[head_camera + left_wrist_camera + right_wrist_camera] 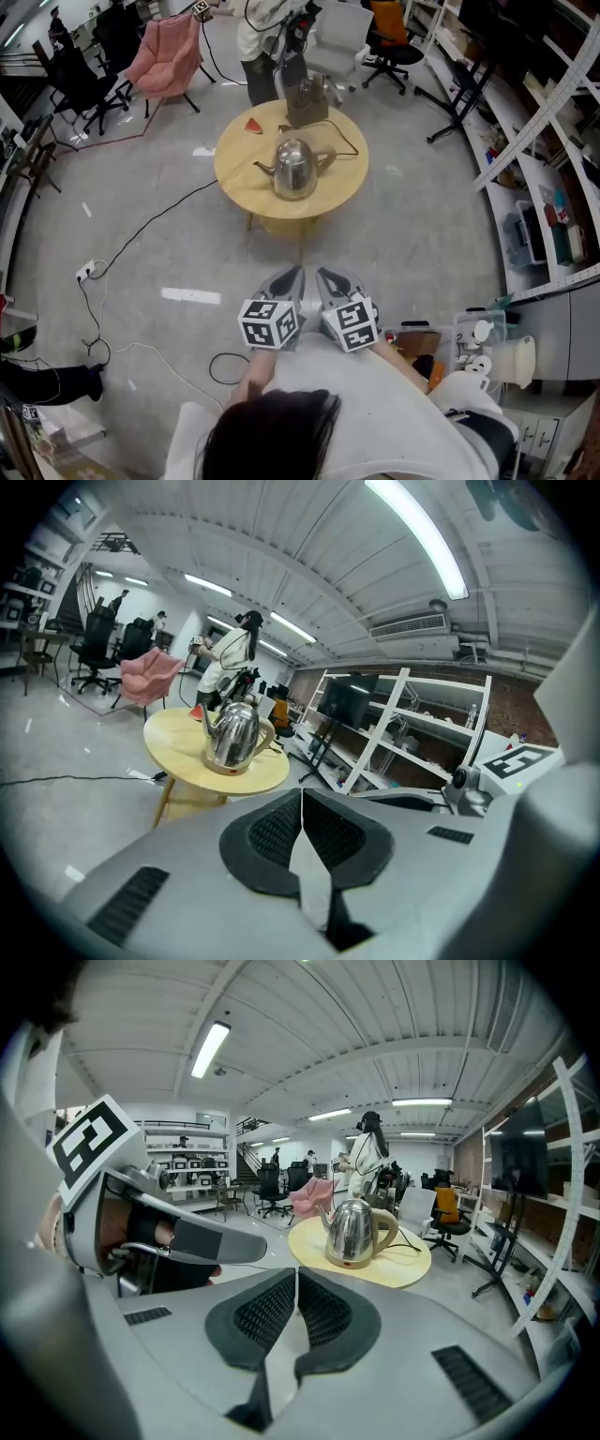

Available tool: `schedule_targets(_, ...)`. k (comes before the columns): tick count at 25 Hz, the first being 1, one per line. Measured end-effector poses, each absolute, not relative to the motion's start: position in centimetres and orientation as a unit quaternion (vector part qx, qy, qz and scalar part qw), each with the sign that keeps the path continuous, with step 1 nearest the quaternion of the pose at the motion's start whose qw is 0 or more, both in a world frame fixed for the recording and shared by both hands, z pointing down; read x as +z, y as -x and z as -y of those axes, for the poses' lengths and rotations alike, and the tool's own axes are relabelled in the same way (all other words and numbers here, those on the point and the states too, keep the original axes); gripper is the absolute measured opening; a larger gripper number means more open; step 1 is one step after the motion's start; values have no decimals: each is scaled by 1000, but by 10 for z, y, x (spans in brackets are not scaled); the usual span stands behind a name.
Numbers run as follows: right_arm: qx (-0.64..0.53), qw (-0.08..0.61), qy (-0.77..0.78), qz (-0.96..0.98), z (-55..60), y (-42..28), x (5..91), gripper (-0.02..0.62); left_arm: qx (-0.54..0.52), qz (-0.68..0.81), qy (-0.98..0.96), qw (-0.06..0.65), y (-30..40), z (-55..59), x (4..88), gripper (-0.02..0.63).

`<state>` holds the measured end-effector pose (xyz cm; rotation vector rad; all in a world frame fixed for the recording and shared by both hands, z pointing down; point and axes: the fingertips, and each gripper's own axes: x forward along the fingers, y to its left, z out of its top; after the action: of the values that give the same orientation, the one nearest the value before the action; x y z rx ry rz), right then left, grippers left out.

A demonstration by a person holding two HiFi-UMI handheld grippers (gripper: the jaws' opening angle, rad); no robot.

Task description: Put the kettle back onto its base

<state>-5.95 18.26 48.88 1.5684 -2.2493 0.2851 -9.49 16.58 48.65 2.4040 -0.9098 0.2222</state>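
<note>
Closest in, the left gripper (pixel 292 277) and the right gripper (pixel 330 277) sit side by side in front of the person's chest. Both point toward 12 o'clock, and each has its jaws pressed together with nothing between the pads. Bare grey floor lies ahead of them, with a loose black cable (pixel 141 230) trailing off toward 10 o'clock. Beyond that, dead ahead at 12 o'clock and well apart from both grippers, stands the round yellow table (pixel 242 178). The steel kettle (pixel 294 169) is upright near its middle, spout toward 9 o'clock and handle toward 3 o'clock. In the right gripper view it appears to rest on its base (pixel 352 1262), though whether it is fully seated cannot be told from this distance. A power cord (pixel 347 145) curls away at 2 o'clock, a red wedge (pixel 254 125) lies at 11 o'clock, and a brown box (pixel 307 101) stands at 12 o'clock on the far rim. A person stands behind the table. Judged from here, the step in hand is the approach. It likely goes best by closing in squarely, opening the right jaws before reaching the handle, gripping it firmly, and lowering the kettle level and centred, clear of the cord.
</note>
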Motion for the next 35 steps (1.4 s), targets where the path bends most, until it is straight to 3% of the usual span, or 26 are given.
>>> schedule_targets(35,148,185,-512,826,-8,-56,500,29,96,377,-874,291,-7,-13,488,28)
